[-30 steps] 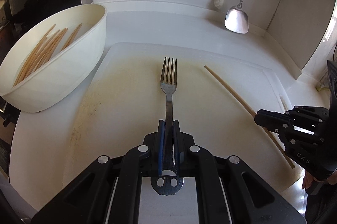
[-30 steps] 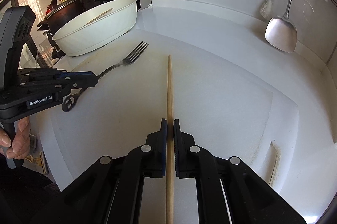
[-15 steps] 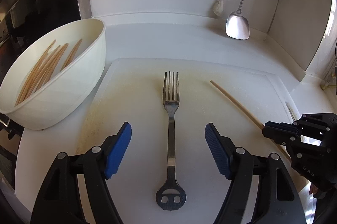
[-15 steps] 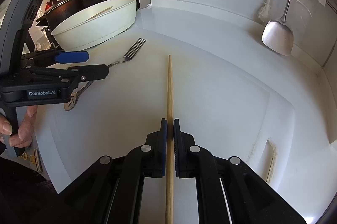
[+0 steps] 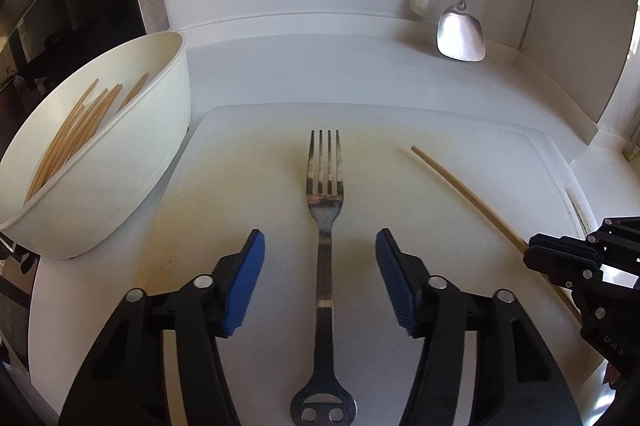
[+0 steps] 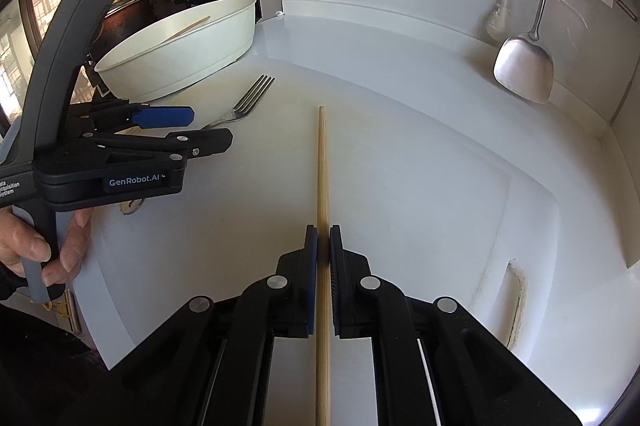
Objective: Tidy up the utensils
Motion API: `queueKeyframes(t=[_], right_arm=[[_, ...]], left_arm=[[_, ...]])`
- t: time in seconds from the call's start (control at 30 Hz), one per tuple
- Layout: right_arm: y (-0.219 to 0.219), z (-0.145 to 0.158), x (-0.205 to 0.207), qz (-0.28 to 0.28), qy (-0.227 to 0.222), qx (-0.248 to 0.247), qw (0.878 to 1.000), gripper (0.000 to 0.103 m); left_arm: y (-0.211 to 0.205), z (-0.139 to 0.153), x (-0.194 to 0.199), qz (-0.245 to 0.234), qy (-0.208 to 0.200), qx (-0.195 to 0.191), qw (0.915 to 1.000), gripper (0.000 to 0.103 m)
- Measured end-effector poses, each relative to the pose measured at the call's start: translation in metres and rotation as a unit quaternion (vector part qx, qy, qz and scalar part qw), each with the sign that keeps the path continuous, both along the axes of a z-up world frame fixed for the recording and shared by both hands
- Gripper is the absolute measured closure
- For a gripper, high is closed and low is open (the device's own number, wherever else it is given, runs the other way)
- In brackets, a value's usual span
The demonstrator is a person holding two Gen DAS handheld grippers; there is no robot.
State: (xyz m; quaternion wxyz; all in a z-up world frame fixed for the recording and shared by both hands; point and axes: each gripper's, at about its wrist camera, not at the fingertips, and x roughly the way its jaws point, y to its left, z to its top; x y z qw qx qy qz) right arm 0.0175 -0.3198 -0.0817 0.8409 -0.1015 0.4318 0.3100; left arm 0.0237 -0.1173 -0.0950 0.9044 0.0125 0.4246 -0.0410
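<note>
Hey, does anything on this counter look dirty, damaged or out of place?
Yes: the cutting board has yellow-brown staining around the fork, heaviest on its left side, and grime around its handle slot. Nothing looks spilled or broken.

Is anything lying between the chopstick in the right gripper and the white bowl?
Yes. The fork lies on the cutting board between the chopstick and the white bowl, with the left gripper, jaws closing, around its handle.

One fork (image 5: 325, 226), one loose chopstick (image 6: 322, 177), one bowl (image 5: 132, 161) of several chopsticks (image 5: 76, 133), one hanging spatula (image 5: 460, 33), one cutting board (image 5: 248, 161)
</note>
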Motion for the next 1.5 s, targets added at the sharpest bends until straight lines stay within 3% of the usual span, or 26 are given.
queueKeyframes(t=[0.13,0.53,0.83,1.0,1.2,1.4,1.5], right_arm=[[0.002,0.001,0.001,0.000,-0.003,-0.004,1.000,0.097],[0.003,0.005,-0.001,-0.022,0.013,0.027,0.999,0.097],[0.030,0.056,0.004,-0.025,-0.012,0.076,0.997,0.097],[0.073,0.103,0.016,-0.023,-0.032,0.105,0.994,0.097],[0.156,0.139,0.040,-0.031,-0.044,0.136,0.989,0.097],[0.240,0.135,0.073,-0.061,-0.003,0.170,0.984,0.097],[0.277,0.124,0.087,-0.073,0.025,0.168,0.983,0.097]], left_arm=[[-0.018,0.001,-0.005,-0.028,-0.008,0.017,0.9994,0.095],[0.001,0.015,-0.013,-0.002,0.018,-0.022,0.9996,0.096],[0.035,0.067,-0.026,0.025,-0.001,-0.037,0.9990,0.096],[0.086,0.105,-0.024,0.053,-0.023,-0.039,0.9976,0.096],[0.169,0.138,0.002,0.076,-0.049,-0.032,0.9954,0.096],[0.251,0.138,0.044,0.089,-0.038,-0.033,0.9948,0.096],[0.281,0.123,0.066,0.087,-0.014,-0.038,0.9954,0.096]])
